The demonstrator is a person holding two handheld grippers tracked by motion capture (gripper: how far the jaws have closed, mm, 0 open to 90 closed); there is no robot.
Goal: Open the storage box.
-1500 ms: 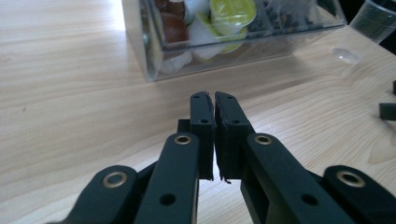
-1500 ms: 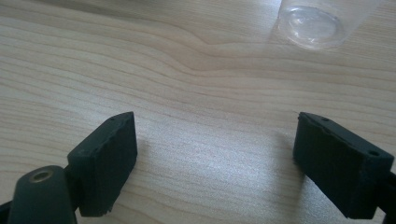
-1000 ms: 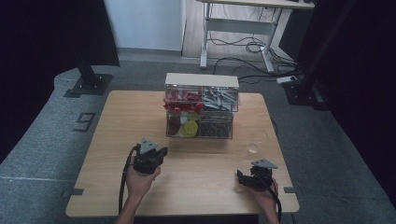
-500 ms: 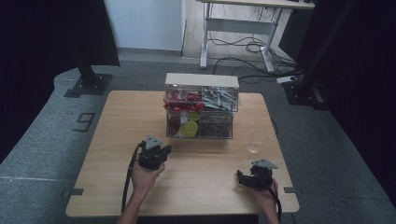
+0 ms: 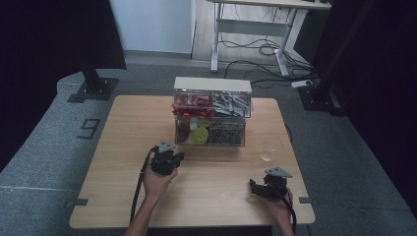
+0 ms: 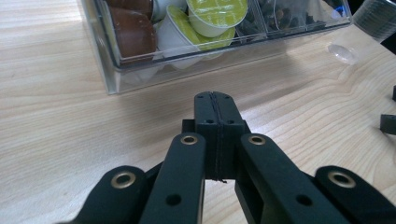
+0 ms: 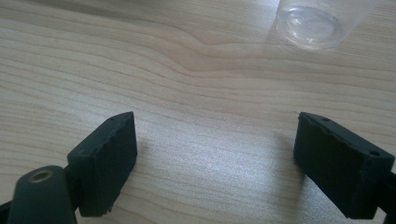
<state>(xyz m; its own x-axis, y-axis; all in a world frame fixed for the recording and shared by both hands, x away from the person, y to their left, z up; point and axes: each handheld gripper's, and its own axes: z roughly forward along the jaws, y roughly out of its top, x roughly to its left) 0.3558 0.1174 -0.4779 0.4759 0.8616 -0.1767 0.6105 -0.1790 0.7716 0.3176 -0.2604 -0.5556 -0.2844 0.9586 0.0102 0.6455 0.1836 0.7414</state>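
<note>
In the high view, a clear plastic organiser with two tiers of compartments stands at the centre of the wooden table, toward its far edge. Just below and left of it in that frame, the left gripper sits near the organiser's lower left corner, held by a hand that comes in from the bottom edge. Its jaws are pressed flat together with nothing between them, as the left gripper view shows: the two black pads meet along a thin seam in the middle of the frame and point toward the organiser's front wall. Behind that wall, at the top of the left gripper view, lie coffee capsules: a yellow-green-lidded one, white-sided ones, and brown ones to the left. The gripper is close to the organiser but not touching it. In the lower right of the high view, the right gripper rests low over the table, well apart from the organiser. Its jaws stand wide apart and hold nothing; bare wood shows between them in the right gripper view. A clear plastic cup stands at the upper right of that view, and in the high view it sits between the right gripper and the organiser's right end.
</note>
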